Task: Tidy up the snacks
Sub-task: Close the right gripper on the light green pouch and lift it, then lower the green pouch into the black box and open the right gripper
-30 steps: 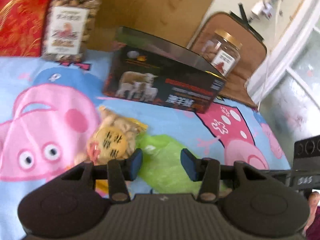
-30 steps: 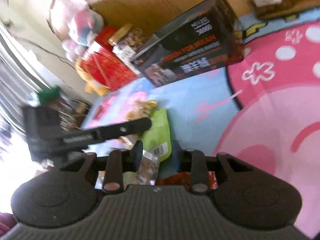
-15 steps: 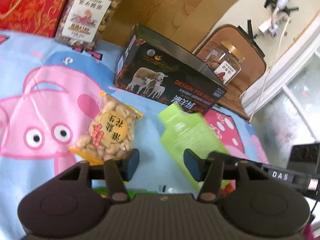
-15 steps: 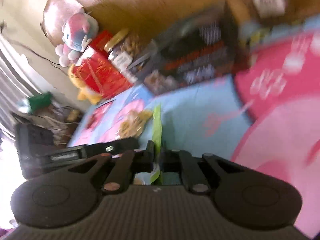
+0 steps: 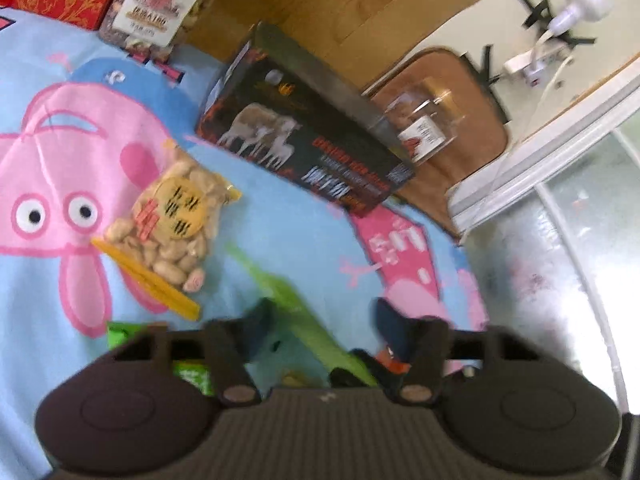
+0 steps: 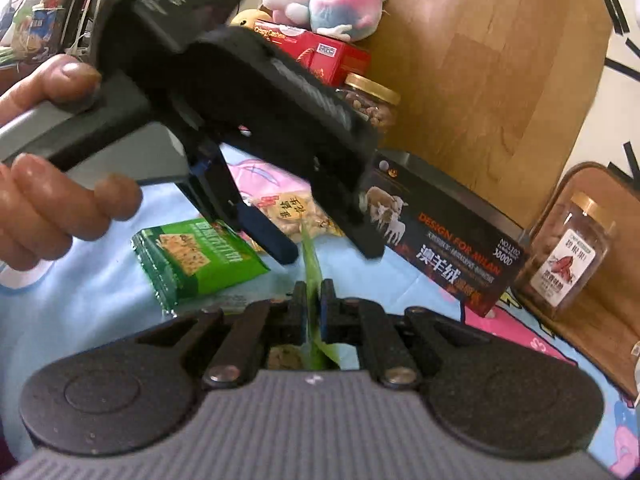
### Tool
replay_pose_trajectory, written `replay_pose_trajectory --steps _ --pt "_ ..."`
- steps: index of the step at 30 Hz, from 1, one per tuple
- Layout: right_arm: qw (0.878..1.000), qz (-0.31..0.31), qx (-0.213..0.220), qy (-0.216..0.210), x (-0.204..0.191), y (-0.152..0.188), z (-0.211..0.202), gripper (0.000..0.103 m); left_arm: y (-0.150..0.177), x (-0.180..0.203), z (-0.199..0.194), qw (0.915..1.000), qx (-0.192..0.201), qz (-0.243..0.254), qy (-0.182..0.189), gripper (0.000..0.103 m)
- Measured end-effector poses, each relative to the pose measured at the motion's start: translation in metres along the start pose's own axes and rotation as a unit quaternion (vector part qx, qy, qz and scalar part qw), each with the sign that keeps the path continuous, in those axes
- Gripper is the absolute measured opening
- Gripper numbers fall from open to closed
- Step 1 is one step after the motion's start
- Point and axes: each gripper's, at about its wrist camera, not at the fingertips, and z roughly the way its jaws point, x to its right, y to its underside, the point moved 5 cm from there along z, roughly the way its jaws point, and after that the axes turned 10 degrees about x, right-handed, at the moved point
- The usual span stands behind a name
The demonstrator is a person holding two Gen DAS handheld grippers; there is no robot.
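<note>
A thin light-green snack packet (image 6: 311,256) stands edge-on above the cartoon-pig blanket (image 5: 280,220). My right gripper (image 6: 314,292) is shut on its near end; the jaws ease open slightly while the pads still press it. My left gripper (image 5: 322,312) straddles the same green packet (image 5: 280,290); its jaws are closing, with the pads clear of it. In the right wrist view the left gripper (image 6: 325,248) reaches in from the upper left, held by a hand (image 6: 48,200). A peanut bag (image 5: 172,220) and a green cracker pack (image 6: 196,256) lie on the blanket.
A black box with sheep pictures (image 5: 304,148) lies across the blanket behind the snacks. Nut jars stand at the back left (image 5: 160,4) and on the brown mat at the right (image 6: 568,256). A red box (image 6: 320,56) and a plush toy (image 6: 324,0) sit behind.
My right gripper shut on the green packet, lifted it off the blanket and rolled it from flat to edge-on. The packet now sits between the left gripper's fingers, which have drawn closer together.
</note>
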Motion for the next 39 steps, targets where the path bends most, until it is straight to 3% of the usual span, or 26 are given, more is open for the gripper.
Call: replay_pose_trajectory --steps 3,4,6,7,11,18,25,30,31,32,39 --pt "1.000 0.008 0.005 -0.008 0.004 0.003 -0.004 0.020 0.002 -0.008 0.004 0.9998 -0.004 -0.013 -0.013 0.016" --pt "1.000 0.014 0.006 -0.016 0.004 0.003 -0.004 0.023 0.001 -0.010 0.003 0.9997 0.000 -0.017 -0.016 0.016" --pt "1.000 0.022 0.005 -0.019 0.004 0.004 -0.007 0.041 0.000 -0.014 0.000 0.9996 0.009 -0.016 -0.024 0.016" --pt "1.000 0.025 0.004 -0.017 0.005 0.005 -0.010 0.045 -0.001 -0.016 -0.001 0.9995 0.010 -0.018 -0.025 0.016" --pt "0.996 0.080 -0.015 -0.018 0.004 0.016 -0.019 0.049 -0.001 -0.016 -0.003 0.9996 0.011 -0.017 -0.020 0.016" --pt "0.976 0.209 -0.031 -0.046 0.020 0.026 -0.021 0.058 -0.001 -0.003 -0.014 0.9995 0.025 -0.007 0.018 0.013" --pt "0.964 0.260 -0.025 -0.046 0.025 0.031 -0.028 0.059 0.002 0.008 -0.028 0.9982 0.044 0.005 0.041 0.012" --pt "0.972 0.231 -0.021 -0.031 0.020 0.029 -0.022 0.058 0.003 0.012 -0.026 0.9983 0.043 0.008 0.038 0.012" --pt "0.974 0.224 -0.020 -0.029 0.020 0.029 -0.022 0.055 0.003 0.012 -0.026 0.9983 0.045 0.011 0.035 0.012" --pt "0.976 0.217 -0.018 -0.026 0.019 0.027 -0.021 0.044 0.002 0.012 -0.027 0.9983 0.047 0.015 0.032 0.012" --pt "0.994 0.108 0.011 0.024 0.009 0.010 -0.024 0.022 -0.020 0.032 -0.026 0.9964 0.059 0.051 0.034 0.013"
